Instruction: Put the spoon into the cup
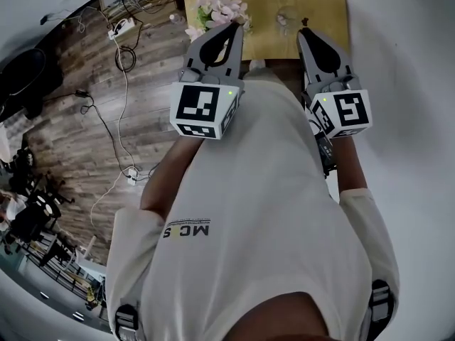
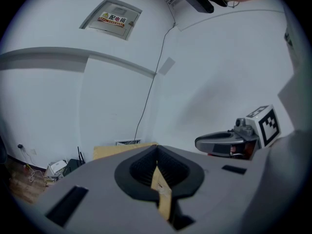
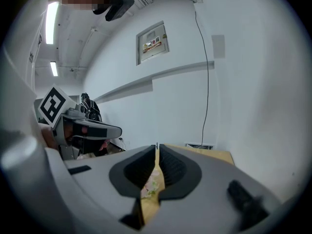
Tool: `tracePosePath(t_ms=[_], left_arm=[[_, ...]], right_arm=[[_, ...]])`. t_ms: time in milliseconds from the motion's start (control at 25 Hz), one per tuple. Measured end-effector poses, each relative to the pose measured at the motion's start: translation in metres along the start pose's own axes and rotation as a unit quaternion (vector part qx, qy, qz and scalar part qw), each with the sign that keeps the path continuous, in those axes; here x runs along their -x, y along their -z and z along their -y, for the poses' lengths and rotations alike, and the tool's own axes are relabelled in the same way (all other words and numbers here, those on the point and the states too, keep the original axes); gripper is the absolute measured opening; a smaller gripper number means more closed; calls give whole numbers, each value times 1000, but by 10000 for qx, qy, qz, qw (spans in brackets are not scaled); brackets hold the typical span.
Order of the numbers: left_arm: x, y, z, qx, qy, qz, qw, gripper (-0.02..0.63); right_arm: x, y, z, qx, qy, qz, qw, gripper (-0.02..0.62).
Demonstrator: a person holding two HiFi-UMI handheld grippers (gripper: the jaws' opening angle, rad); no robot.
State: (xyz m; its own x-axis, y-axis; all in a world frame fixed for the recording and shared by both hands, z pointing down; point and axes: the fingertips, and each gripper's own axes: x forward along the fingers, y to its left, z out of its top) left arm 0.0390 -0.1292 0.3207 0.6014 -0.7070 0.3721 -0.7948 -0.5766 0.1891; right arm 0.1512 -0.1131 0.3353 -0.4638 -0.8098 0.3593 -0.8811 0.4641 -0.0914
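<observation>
- While the person's white shirt fills the lower head view, both grippers are held up before the chest. They stop short of the near edge of the wooden table and point toward it.
- The left gripper has its jaws pressed together at the tips with nothing caught between them. Through the slit behind the tips only a sliver of the table's wood shows.
- The right gripper is likewise clenched and empty. Its slit shows table wood and a bit of the pink flowers, which sit at the table's near left corner, just beyond the left gripper's tips.
- The spoon cannot be made out in any view. A pale glassy shape on the table, between the two grippers' tips, could be the cup, but it is too blurred to tell.
- The shirt carries a small grey print that looks like "MC" and "S" with a yellow mark between them.
- On the white wall high above the table, a framed panel bears a yellow-and-red label reading 配电箱. In the right gripper view the same label is too small to read.
- Left of the table, loose cables trail over a dark plank floor.
</observation>
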Motion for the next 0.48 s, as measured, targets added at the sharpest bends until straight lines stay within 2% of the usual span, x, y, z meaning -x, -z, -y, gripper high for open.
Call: tracePosePath(t_ms=[160,480], left_arm=[[-4,1,1,38,6,-17,10000,14],[-11,3,1,77,76,-41,9999,14]], right_arm=[[0,4,1,-152,-44,-23,9999,44],[0,3,7,-77,65,-48,9999,44]])
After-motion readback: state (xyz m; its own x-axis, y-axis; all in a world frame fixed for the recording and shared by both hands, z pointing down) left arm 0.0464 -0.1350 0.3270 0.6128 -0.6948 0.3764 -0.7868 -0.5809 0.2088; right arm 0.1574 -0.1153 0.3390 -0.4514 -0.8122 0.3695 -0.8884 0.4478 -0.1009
